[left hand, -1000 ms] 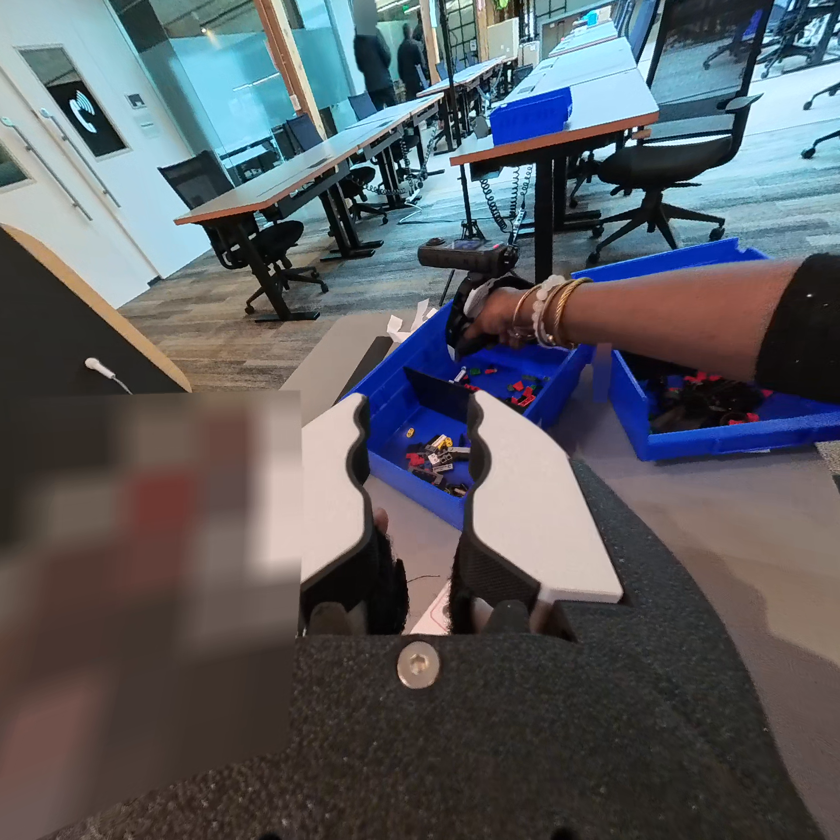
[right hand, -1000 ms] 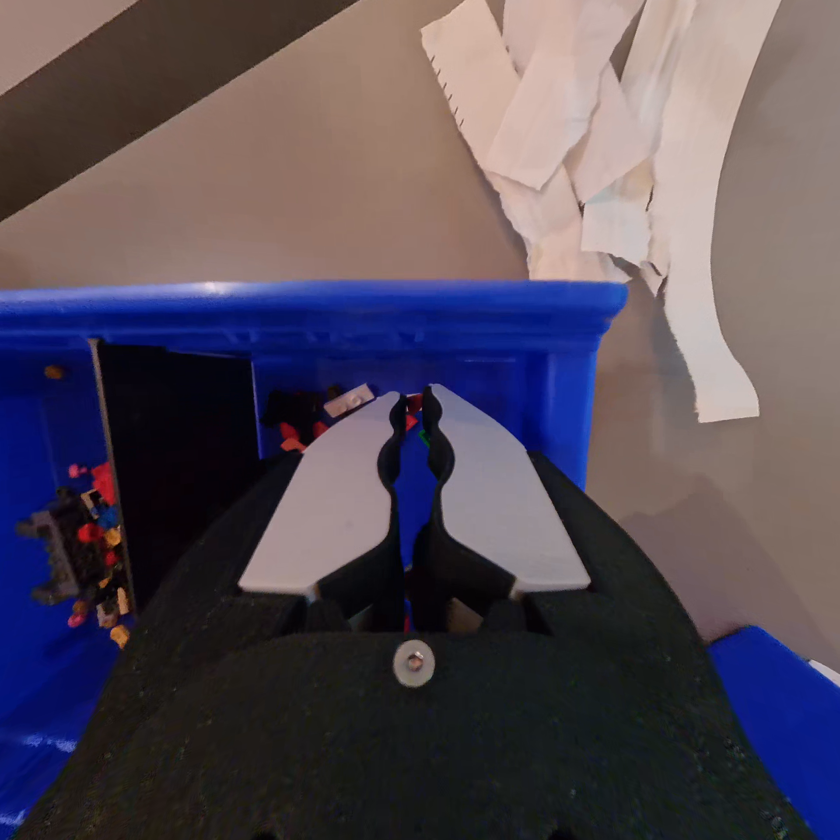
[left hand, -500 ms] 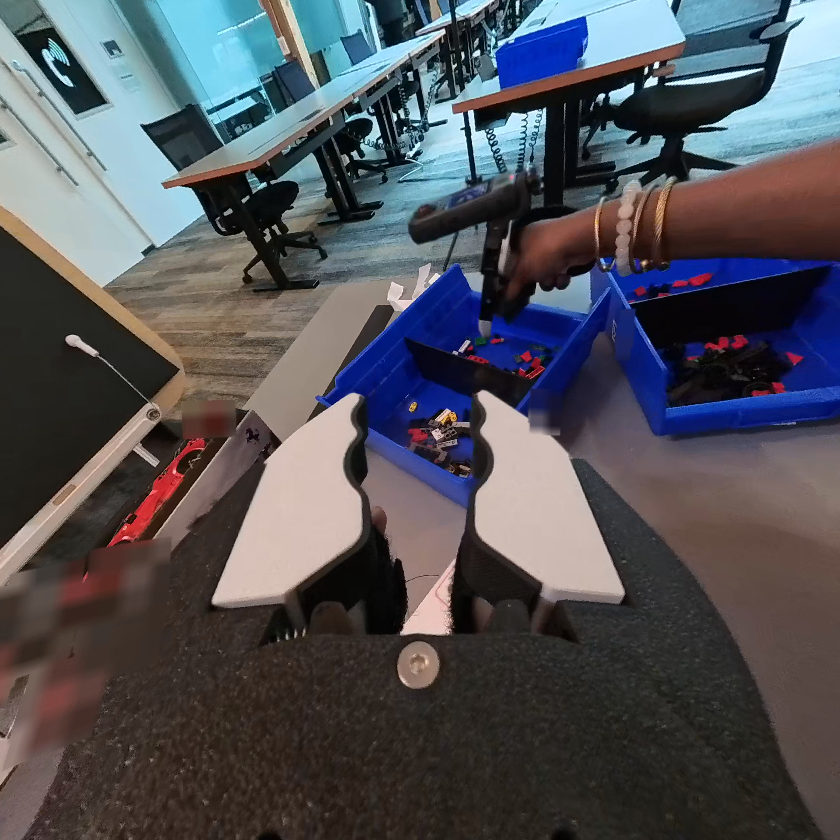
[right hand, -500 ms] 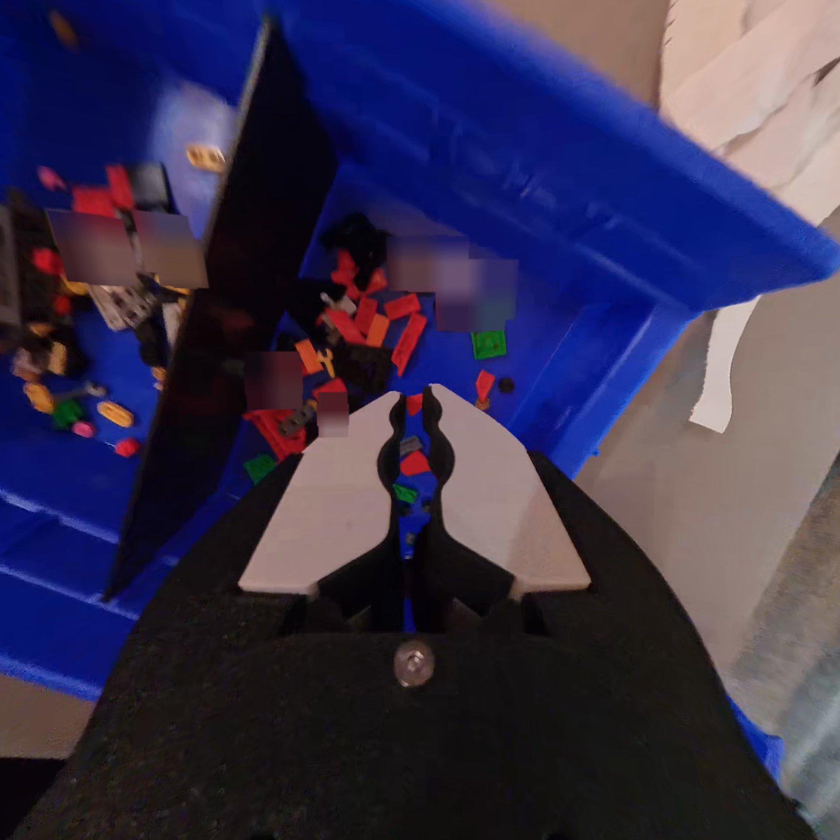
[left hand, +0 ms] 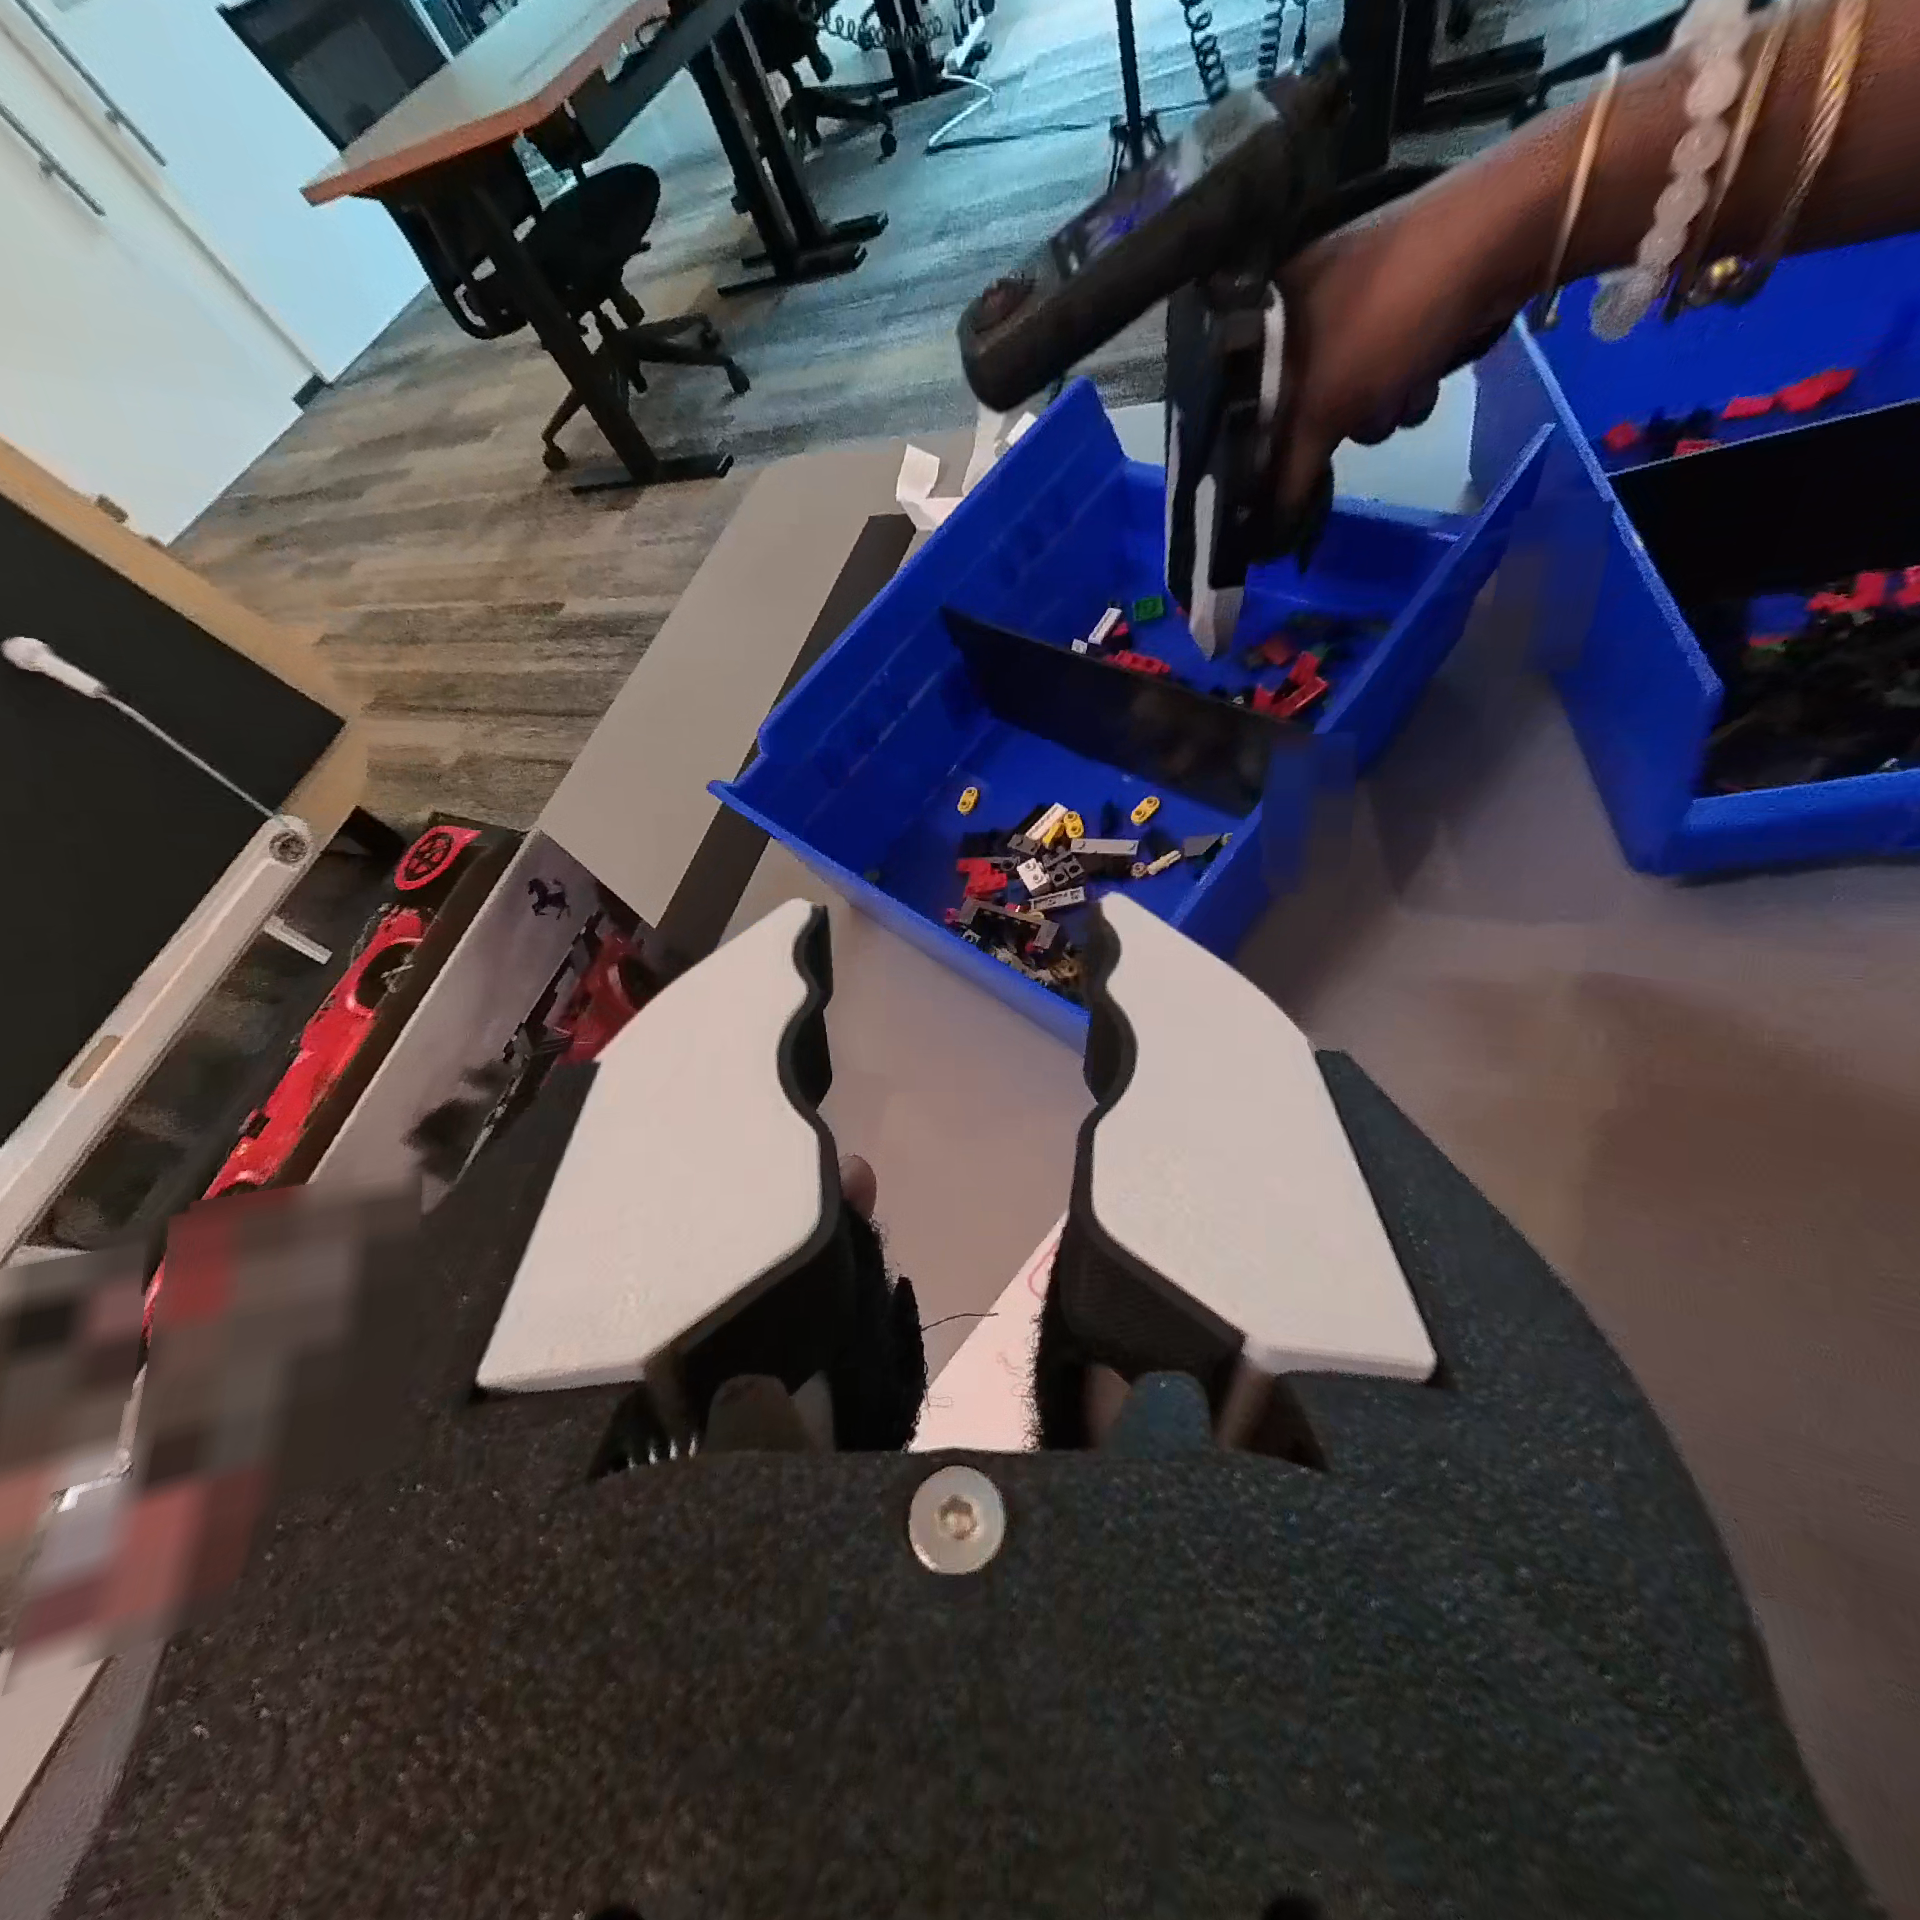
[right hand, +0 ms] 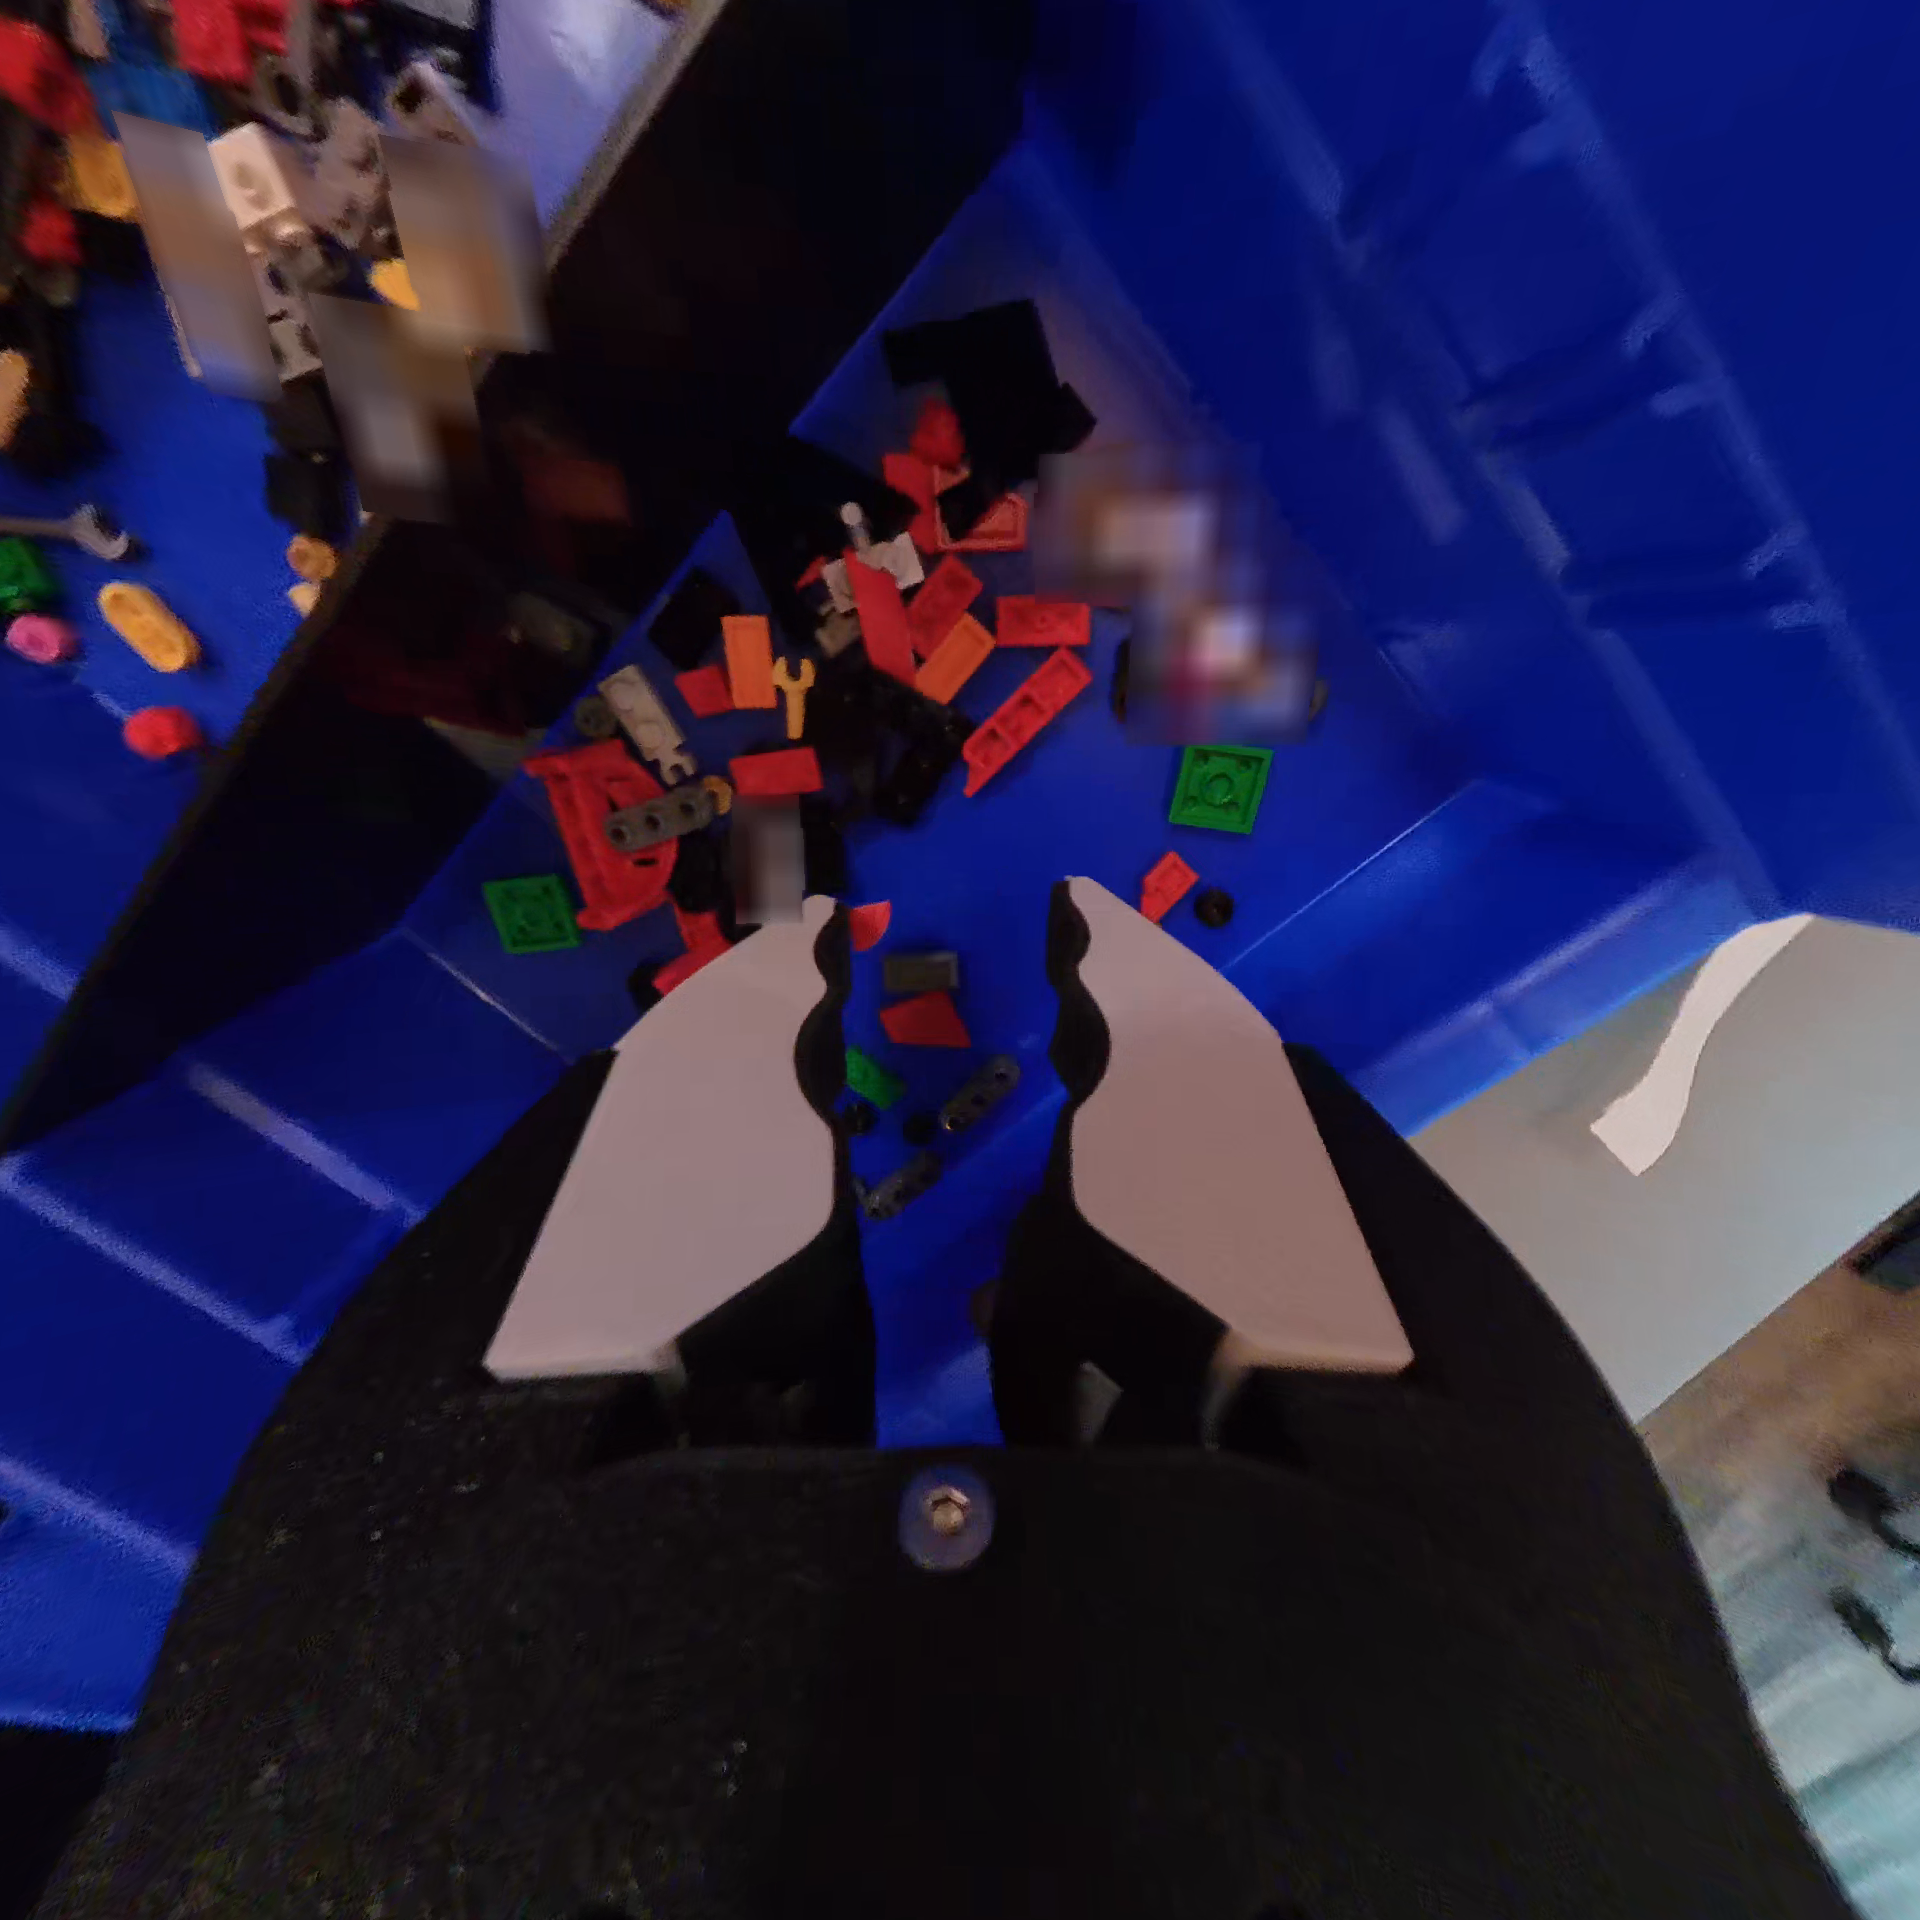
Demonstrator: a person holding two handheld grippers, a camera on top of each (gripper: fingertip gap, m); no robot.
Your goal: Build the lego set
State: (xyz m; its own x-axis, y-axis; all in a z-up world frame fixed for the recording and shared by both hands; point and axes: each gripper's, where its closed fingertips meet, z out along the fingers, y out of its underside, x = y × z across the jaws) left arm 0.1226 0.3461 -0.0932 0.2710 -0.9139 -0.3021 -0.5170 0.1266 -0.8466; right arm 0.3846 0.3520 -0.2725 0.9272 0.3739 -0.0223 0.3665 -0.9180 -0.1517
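I observe the left gripper (left hand: 956, 935) held above the grey worktop (left hand: 1558, 1143), just short of the near wall of a blue bin (left hand: 831, 727); its fingers (left hand: 707, 1091) stand apart with nothing between them. That bin is split by a black divider (left hand: 1101, 696); the near compartment holds a small heap of mixed bricks (left hand: 1039, 883) in black, grey, red and yellow. The right gripper (right hand: 951, 904) is lowered into the far compartment, fingers (right hand: 1174, 1091) spread and not pressing on anything. Beneath the gap between them lie a dark grey tile (right hand: 920, 971), a red wedge piece (right hand: 925, 1020) and a dark perforated strip (right hand: 977, 1093), all loose on the bin floor. Ahead of the tips sits a scatter of red, orange and black pieces (right hand: 883, 665), with a green square plate (right hand: 1218, 788) to the right. A second blue bin (left hand: 1787, 821) stands beside the first. A printed box showing a red car (left hand: 343, 1018) lies at the left.
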